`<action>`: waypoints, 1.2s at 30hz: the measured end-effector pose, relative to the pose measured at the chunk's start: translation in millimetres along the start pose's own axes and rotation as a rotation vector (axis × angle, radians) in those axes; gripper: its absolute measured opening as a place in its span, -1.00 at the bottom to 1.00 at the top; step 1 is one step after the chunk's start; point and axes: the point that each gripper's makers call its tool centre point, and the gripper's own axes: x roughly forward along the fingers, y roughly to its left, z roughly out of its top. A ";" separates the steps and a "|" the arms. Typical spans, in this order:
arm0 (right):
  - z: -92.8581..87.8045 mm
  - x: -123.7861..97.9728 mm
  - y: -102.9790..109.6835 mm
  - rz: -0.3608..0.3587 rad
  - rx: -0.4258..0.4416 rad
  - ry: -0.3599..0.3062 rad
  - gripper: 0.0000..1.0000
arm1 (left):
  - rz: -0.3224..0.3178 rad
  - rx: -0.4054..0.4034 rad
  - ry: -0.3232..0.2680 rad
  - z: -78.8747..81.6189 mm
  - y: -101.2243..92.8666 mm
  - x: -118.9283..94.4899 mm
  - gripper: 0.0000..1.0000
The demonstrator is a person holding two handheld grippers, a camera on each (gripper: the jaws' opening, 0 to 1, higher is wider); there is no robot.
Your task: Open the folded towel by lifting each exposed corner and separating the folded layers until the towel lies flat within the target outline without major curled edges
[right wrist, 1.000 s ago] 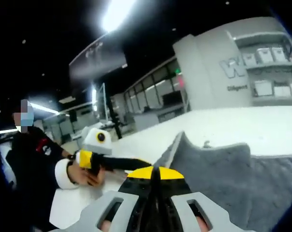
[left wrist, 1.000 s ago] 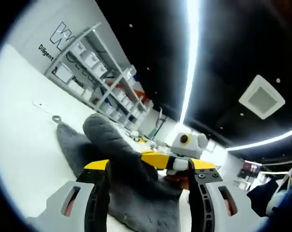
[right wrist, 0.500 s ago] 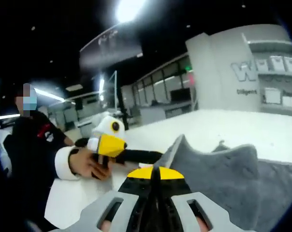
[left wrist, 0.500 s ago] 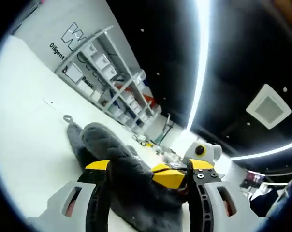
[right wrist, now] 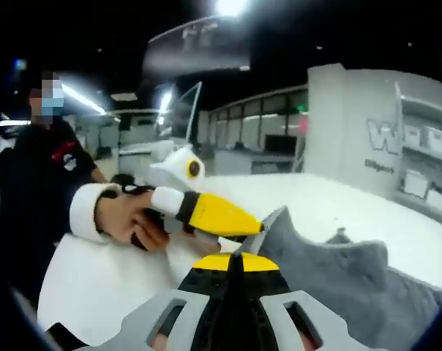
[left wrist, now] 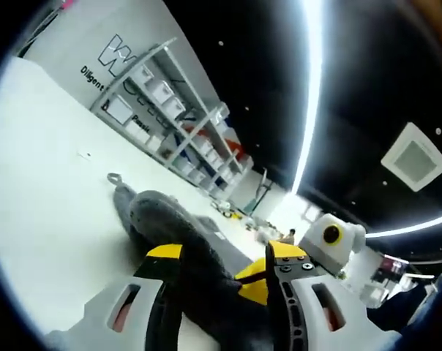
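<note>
A grey towel [left wrist: 170, 219] lies bunched on the white table [left wrist: 53, 183], with a small hang loop [left wrist: 114, 178] at its far end. My left gripper [left wrist: 225, 252] stands open astride a raised fold, cloth filling the gap between its yellow-tipped jaws. In the right gripper view the towel [right wrist: 331, 278] rises in a peak, and my right gripper [right wrist: 232, 257] is shut on its near edge. The left gripper [right wrist: 256, 225] comes in from the left, held by a hand [right wrist: 126, 216], its tip at the peaked corner. The right gripper's yellow tip [left wrist: 252, 281] shows between the left jaws.
Shelving with white bins [left wrist: 162, 110] stands along the far wall behind the table. A person in dark clothes [right wrist: 38, 161] stands at the table's left side. Bare white tabletop [right wrist: 104, 278] spreads around the towel. A lettered wall [right wrist: 396, 139] rises at the right.
The left jaws have narrowed around the towel fold and moved in closer to the right gripper. The right gripper stays shut on the towel edge.
</note>
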 end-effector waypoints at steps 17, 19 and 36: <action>1.3 6.1 26.7 0.024 -0.186 0.017 -1.00 | 0.093 -0.021 0.023 -4.0 17.9 -7.8 -0.57; 8.6 1.6 25.8 -0.005 -0.215 -0.005 -0.96 | 0.108 -0.025 0.025 -1.7 23.3 -9.4 -0.66; -15.6 3.0 -2.7 -0.142 -0.226 0.127 -0.75 | 0.131 -0.066 0.036 6.6 33.8 -13.8 -0.82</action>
